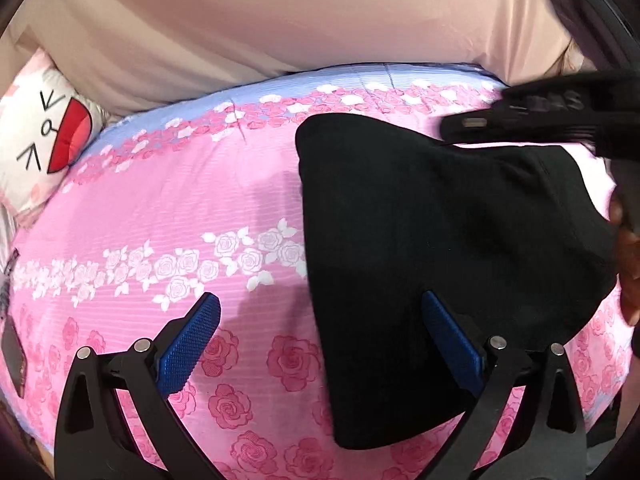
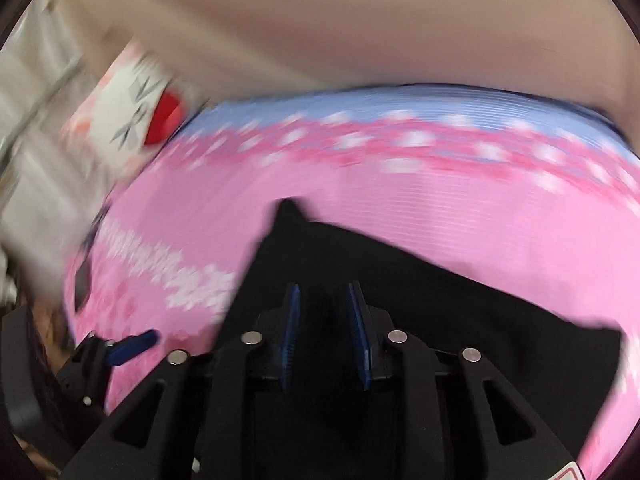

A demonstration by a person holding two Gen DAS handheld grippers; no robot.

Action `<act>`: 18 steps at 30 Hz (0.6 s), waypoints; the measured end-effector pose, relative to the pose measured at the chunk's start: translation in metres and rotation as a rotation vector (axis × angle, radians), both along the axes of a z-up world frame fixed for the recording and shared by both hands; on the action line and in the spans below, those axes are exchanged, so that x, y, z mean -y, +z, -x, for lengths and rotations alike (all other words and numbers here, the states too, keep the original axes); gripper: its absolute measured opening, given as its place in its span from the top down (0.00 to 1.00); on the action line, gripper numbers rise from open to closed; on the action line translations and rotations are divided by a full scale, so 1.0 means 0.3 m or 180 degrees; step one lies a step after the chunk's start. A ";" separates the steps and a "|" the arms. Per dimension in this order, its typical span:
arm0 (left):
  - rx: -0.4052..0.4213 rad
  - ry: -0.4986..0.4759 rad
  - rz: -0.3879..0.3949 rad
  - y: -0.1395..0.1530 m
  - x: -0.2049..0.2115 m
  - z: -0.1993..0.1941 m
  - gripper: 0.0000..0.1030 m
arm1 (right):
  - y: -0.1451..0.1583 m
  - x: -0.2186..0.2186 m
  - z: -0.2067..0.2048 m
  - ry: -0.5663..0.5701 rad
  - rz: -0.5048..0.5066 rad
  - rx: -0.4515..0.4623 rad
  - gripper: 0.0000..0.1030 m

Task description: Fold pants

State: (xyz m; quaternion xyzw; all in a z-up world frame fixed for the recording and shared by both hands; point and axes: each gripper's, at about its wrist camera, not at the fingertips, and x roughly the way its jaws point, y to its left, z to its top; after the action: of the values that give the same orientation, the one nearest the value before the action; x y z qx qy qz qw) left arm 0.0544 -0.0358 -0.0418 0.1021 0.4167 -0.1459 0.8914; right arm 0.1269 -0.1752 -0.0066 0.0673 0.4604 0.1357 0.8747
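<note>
Bed w/ pink rose-print sheet. Black folded pants lie ahead-right of left tongs; cartoon-face pillow far left; dark phone at left edge.

Your left tool and right tool are black open-framed linkages with silver rivets; blue textured pads line the fingers, toward twelve o'clock

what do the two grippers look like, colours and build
Both match: the left gripper and the right gripper have black, rigid linkage arms with triangular cut-outs and round silver pins at the pivots. Each finger carries a flat blue pad with a fine knurled, dotted texture. From the left wrist view the right gripper's black body shows faint, blurred lettering. No cables or sleeves are visible.
</note>
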 end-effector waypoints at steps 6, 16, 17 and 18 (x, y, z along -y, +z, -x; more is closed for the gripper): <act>-0.0047 0.0023 -0.0010 -0.029 -0.014 -0.010 0.04 | -0.147 -0.054 -0.257 -0.0110 0.0197 -0.0327 0.76; -0.0082 -0.0021 -0.0099 -0.029 0.020 -0.022 0.04 | -0.092 -0.007 -0.150 -0.0204 -0.0096 -0.0136 0.73; -0.0073 -0.0025 -0.0117 -0.024 0.024 -0.019 0.04 | -0.064 0.006 -0.128 -0.0271 -0.0074 -0.0039 0.73; -0.0055 -0.0024 -0.0138 -0.017 0.027 -0.016 0.05 | -0.007 0.033 -0.064 -0.0326 -0.0029 0.0162 0.71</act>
State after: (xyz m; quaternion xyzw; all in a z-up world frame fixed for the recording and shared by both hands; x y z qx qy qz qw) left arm 0.0592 -0.0439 -0.0470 0.1217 0.4270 -0.1411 0.8848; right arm 0.1460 -0.1851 -0.0088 0.0912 0.4333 0.0945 0.8916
